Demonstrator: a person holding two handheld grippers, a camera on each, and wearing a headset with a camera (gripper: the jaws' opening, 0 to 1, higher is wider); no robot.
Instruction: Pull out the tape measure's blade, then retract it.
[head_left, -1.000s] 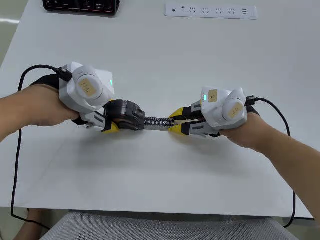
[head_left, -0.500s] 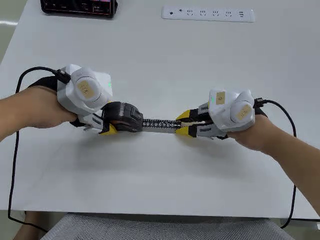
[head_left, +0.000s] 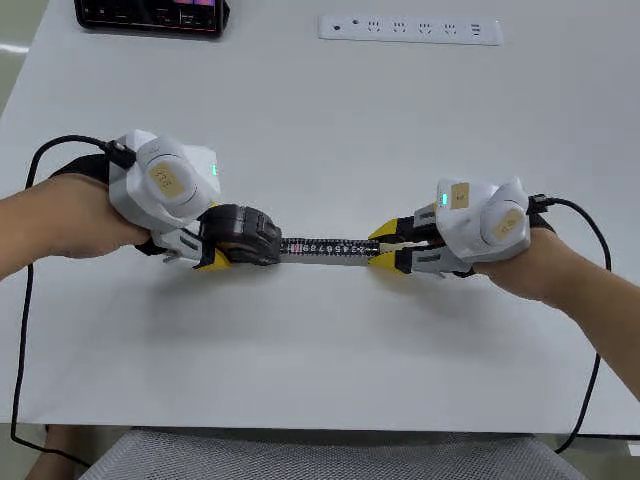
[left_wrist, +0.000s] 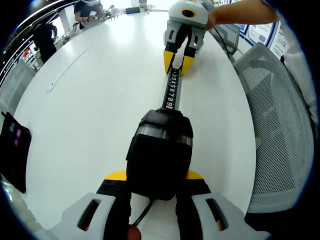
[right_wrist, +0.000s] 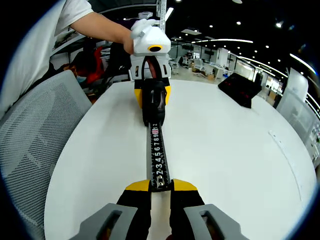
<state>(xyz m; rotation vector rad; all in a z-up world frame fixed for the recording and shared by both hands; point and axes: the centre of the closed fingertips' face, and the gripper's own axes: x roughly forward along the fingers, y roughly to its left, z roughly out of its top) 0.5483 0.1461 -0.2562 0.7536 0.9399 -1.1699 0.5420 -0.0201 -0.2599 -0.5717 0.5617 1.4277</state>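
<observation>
Two grips: left hand-held gripper (left_wrist: 154, 176) clamps tape measure (left_wrist: 160, 150) by its case; right hand-held gripper (right_wrist: 161, 187) pinches blade (right_wrist: 158, 150) tip.
Location: tape measure low over counter (head_left: 330, 120), blade partly out.
Technique: draw straight, level; hold case steady.

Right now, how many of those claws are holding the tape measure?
2: the left claw clamps the tape measure case; the right claw pinches its blade tip.

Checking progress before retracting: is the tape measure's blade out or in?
Out: numbered blade spans from the case to the right gripper.
</observation>
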